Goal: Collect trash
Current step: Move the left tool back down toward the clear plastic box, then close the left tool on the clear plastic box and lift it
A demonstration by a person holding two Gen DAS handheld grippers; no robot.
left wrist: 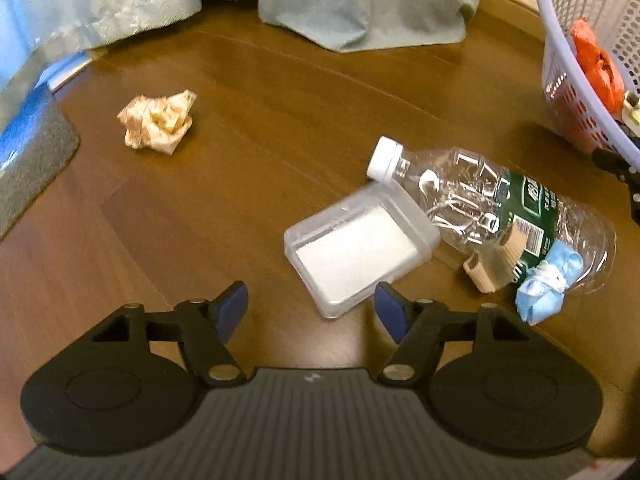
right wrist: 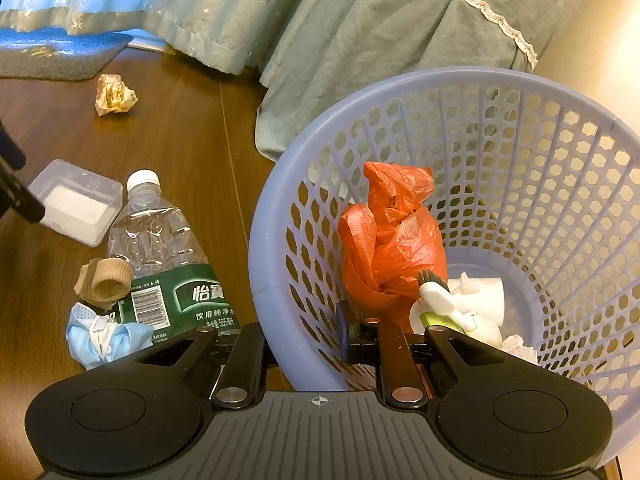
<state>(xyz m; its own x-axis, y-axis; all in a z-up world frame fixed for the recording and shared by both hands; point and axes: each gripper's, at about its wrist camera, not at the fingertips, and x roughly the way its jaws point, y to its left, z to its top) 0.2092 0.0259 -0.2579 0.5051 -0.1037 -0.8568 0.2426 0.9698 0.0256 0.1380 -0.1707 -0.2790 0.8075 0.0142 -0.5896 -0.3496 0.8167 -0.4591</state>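
My left gripper (left wrist: 311, 310) hangs open low over the wooden floor (left wrist: 248, 200), its blue pads either side of the near corner of a clear plastic box (left wrist: 360, 250). To the right of the box lie a crushed water bottle (left wrist: 492, 208), a brown cardboard sleeve (left wrist: 494, 270) and a balled blue mask (left wrist: 544, 286). A crumpled paper ball (left wrist: 158, 122) lies far left. My right gripper (right wrist: 304, 342) is shut on the near rim of the lilac basket (right wrist: 540, 92), one pad inside the wall. The basket holds an orange bag (right wrist: 394, 240), a white brush (right wrist: 438, 296) and a paper cup (right wrist: 480, 292).
Teal curtains (left wrist: 360, 0) hang down to the floor behind everything. A grey mat (left wrist: 32, 160) lies at the far left. Bare wood stretches between the paper ball and the box. The basket (left wrist: 580, 32) stands at the right, close to the bottle.
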